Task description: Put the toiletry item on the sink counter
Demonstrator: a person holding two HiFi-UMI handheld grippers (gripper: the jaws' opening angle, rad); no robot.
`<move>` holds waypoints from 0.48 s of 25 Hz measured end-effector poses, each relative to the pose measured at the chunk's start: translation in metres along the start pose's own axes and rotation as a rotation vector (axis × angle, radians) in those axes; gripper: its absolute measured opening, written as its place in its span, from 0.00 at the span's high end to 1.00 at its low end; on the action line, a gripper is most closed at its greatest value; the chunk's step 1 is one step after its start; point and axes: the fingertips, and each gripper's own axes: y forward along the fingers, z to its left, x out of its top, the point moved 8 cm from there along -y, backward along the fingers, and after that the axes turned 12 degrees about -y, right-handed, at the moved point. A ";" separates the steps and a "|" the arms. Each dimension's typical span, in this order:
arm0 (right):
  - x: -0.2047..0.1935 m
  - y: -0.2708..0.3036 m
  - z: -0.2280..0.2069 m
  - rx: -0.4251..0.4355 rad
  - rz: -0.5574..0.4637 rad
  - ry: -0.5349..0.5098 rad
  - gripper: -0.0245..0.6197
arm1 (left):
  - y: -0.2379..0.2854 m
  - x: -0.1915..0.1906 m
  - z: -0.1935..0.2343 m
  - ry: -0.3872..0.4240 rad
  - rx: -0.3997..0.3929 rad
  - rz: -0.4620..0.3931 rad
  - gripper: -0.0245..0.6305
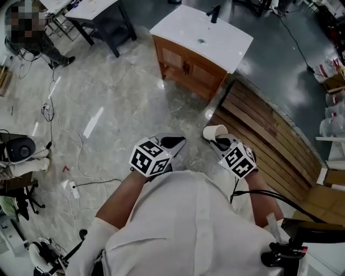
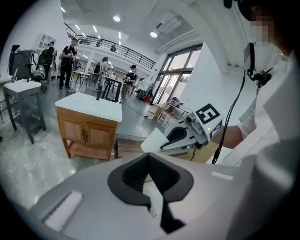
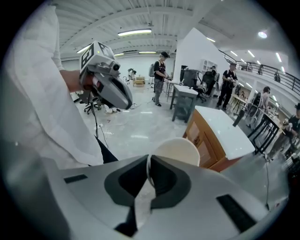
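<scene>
The right gripper (image 3: 148, 164) pinches the thin rim of a white round cup (image 3: 178, 151) between its dark pads, with the cup's wall caught edge-on between them. Only the upper part of the cup shows there; the rest is sunk behind the gripper's grey body. In the head view the cup (image 1: 214, 132) lies tipped on its side at the tip of the right gripper (image 1: 218, 140). It is held in the air above the pale marble floor (image 1: 108, 91), near the edge of a slatted wooden platform (image 1: 264, 135).

The left gripper (image 2: 149, 157) has its jaws pressed together with nothing between them (the tips meet in a point). In the head view the left gripper (image 1: 173, 143) hangs just beside the right one, half covered by its own marker cube. From the left gripper view the cup (image 2: 153, 139) shows only in part, its lower edge cut off by the gripper's body.

The white sink counter (image 1: 226, 38) tops a two-door wooden cabinet (image 1: 186, 67) well ahead of both grippers and apart from the cup. A black tap (image 1: 214, 13) stands at its far edge, and the basin itself is hard to make out. In the right gripper view the cabinet (image 3: 206, 140) is cut off low down behind the gripper
</scene>
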 end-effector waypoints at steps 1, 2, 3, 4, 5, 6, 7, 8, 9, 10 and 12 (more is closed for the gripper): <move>0.011 0.008 -0.012 0.001 0.003 0.006 0.95 | -0.006 0.012 0.013 0.008 -0.001 -0.005 0.96; 0.022 0.017 -0.024 0.003 0.007 0.010 0.95 | -0.013 0.023 0.026 0.013 -0.002 -0.010 0.96; 0.033 0.027 -0.037 0.003 0.012 0.007 0.95 | -0.020 0.032 0.040 0.016 -0.001 -0.015 0.96; 0.045 0.037 -0.050 0.001 0.014 0.001 0.95 | -0.028 0.041 0.054 0.019 0.002 -0.019 0.96; 0.056 0.047 -0.064 -0.002 0.015 -0.004 0.95 | -0.036 0.048 0.068 0.023 0.008 -0.021 0.96; 0.067 0.057 -0.078 -0.008 0.014 -0.007 0.95 | -0.043 0.055 0.083 0.027 0.016 -0.022 0.96; 0.078 0.068 -0.091 -0.015 0.015 -0.013 0.95 | -0.050 0.060 0.098 0.029 0.024 -0.022 0.96; 0.087 0.078 -0.105 -0.023 0.018 -0.020 0.95 | -0.057 0.066 0.113 0.027 0.031 -0.024 0.96; 0.095 0.087 -0.118 -0.029 0.021 -0.022 0.95 | -0.062 0.071 0.127 0.021 0.038 -0.026 0.96; 0.103 0.097 -0.131 -0.033 0.024 -0.022 0.95 | -0.067 0.076 0.141 0.011 0.047 -0.029 0.96; 0.117 0.113 -0.156 -0.037 0.026 -0.023 0.95 | -0.076 0.083 0.164 -0.013 0.062 -0.038 0.96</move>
